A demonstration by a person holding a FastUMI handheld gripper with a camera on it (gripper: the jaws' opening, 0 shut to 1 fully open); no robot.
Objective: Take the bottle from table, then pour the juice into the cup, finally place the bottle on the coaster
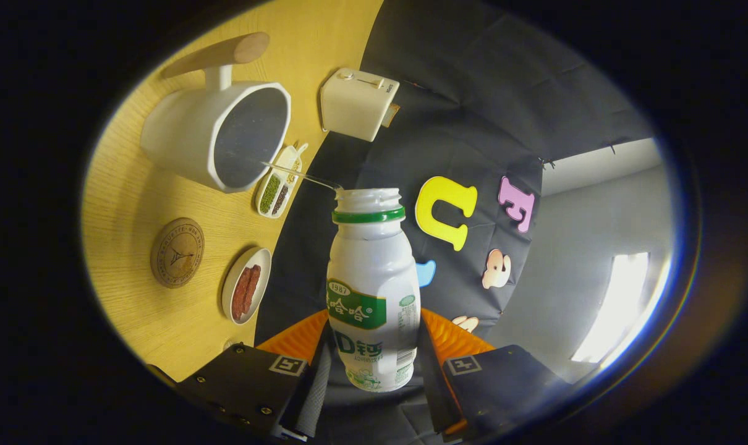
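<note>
The bottle (373,290) was held between the 2 orange fingers (300,339) of the gripper (374,346), the jaws closed narrowly on its sides. It was tipped toward the white cup (216,133), and a thin stream of juice (300,175) was seen running from its open mouth into the cup. The round coaster (177,252) lay on the wooden table (127,198), near a small plate (246,285).

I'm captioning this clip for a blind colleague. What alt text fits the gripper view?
The claw is shut on an uncapped white bottle, tilted toward a white cup on a wooden table. Near the cup lie a round coaster, a plate of red strips, a small tray of beans and a white box.
</note>
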